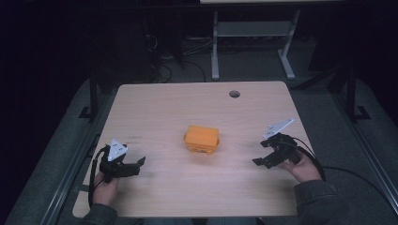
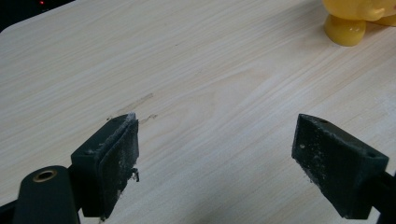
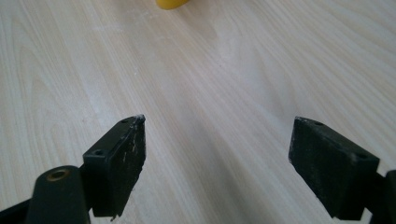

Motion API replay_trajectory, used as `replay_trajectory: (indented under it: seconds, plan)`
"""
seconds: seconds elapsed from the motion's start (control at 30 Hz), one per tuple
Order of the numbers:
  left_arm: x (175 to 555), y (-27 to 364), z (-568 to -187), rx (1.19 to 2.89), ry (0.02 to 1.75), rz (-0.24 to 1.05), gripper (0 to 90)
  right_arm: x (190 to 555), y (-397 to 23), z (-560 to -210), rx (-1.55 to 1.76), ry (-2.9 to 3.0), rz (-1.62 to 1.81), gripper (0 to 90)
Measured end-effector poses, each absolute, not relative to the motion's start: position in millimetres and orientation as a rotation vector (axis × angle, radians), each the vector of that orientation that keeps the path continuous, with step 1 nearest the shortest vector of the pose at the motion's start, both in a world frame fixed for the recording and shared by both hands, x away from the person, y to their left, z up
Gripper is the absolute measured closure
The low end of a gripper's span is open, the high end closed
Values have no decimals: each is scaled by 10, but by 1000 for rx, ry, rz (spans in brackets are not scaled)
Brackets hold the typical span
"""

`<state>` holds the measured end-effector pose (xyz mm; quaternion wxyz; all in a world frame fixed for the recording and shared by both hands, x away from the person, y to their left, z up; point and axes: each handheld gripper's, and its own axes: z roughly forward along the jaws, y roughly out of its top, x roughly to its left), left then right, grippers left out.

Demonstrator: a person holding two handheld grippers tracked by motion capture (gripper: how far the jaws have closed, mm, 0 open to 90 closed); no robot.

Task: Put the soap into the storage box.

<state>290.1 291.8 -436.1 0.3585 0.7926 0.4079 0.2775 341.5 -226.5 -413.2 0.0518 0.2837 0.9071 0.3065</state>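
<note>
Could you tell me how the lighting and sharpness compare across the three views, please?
High view: dim and soft, with dark surroundings; the orange object and table are lit. Left gripper view: bright and even, with the left gripper sharp. Right gripper view: bright, with a pale sheen on the wood beyond the right gripper.

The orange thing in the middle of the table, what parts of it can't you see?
- Orange thing, high view: too small and dim to tell what it is.
- Left gripper view: the top edge cuts it off, leaving a round foot.
- Right gripper view: the top edge leaves a sliver.
</note>
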Motion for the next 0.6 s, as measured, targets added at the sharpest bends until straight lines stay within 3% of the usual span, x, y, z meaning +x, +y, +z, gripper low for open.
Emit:
replay_trajectory:
  seconds: [0.6]
  plan:
    - [2902,2908,-4377,2056,1052,715,141,3214,-2508,-4317,937,2725,952,183]
